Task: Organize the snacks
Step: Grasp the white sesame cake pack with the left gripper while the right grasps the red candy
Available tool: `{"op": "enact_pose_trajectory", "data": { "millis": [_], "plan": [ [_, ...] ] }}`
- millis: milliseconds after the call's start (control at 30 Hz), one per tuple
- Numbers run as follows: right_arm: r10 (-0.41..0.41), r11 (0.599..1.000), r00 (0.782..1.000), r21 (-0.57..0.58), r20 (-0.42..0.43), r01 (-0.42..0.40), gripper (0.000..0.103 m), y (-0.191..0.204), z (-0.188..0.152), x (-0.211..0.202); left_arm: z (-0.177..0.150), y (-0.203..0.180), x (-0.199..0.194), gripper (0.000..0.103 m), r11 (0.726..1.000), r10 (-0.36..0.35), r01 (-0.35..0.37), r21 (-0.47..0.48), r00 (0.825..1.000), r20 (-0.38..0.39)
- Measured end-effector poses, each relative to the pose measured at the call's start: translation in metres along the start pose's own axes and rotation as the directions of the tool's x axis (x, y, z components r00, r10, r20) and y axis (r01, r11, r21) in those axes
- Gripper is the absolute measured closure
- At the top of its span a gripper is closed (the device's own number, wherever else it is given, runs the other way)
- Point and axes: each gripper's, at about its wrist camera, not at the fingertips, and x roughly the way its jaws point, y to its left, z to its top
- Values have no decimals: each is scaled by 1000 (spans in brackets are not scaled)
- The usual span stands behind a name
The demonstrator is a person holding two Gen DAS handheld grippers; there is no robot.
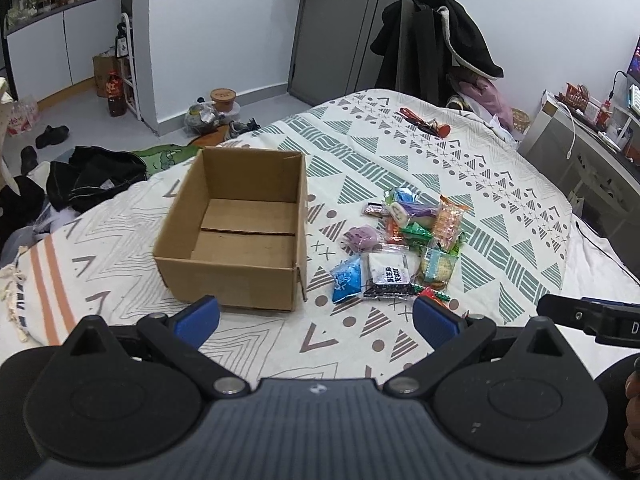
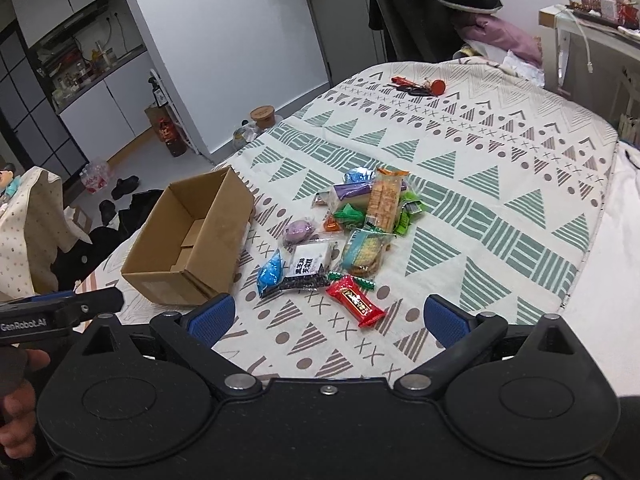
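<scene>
Snacks (image 1: pixel 404 246) lie in a loose heap on the patterned bedspread (image 1: pixel 500 200), right of centre in the left wrist view, with the empty cardboard box (image 1: pixel 236 228) just beside them at centre left, its open top facing up. Your left gripper (image 1: pixel 316 320) hangs at the lower middle of its frame with the blue pads spread wide and nothing between them; your right gripper (image 2: pixel 326 320) is spread the same way, empty, above the near edge of the heap. The red packet (image 2: pixel 355 306) sits nearest to you, apart from the rest and just ahead of the right gripper, so it looks like the easiest first pick. Trouble starts in the pile: the white packet (image 2: pixel 310 262), the blue packet (image 2: pixel 271 273) and the cracker pack (image 2: pixel 365 254) overlap or touch, so a wide pinch could drag two at once or scatter the neighbours. Slick wrappers lying flat on soft bedding give little edge to bite, and pressing down may only sink the packet into the cover or catch the fabric. Squeeze too hard and the crackers may crush. That box is light and near the bed's left edge, so a nudge while dropping a snack in could shove it toward the floor.
</scene>
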Motion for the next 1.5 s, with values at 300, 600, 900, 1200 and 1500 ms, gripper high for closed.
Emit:
{"op": "enact_pose_trajectory", "data": {
  "millis": [300,600,900,1200,1500],
  "plan": [
    [58,998,996,-13,-68,-59,20,-7,23,26,12,-10,25,3,999,-43,43,-29,999,-11],
    [70,998,990,3,-118,-71,24,-17,35,54,23,-21,56,14,996,-77,76,-38,996,-45],
    [68,998,986,11,-153,-67,26,-32,31,87,27,-35,97,27,996,-88,85,-30,991,-100],
    [71,997,964,45,-255,-61,44,-46,25,130,27,-47,142,41,993,-116,111,-44,980,-162],
    [66,998,934,38,-351,-56,51,-48,19,168,25,-58,184,48,989,-147,139,-51,960,-240]
  ]
}}
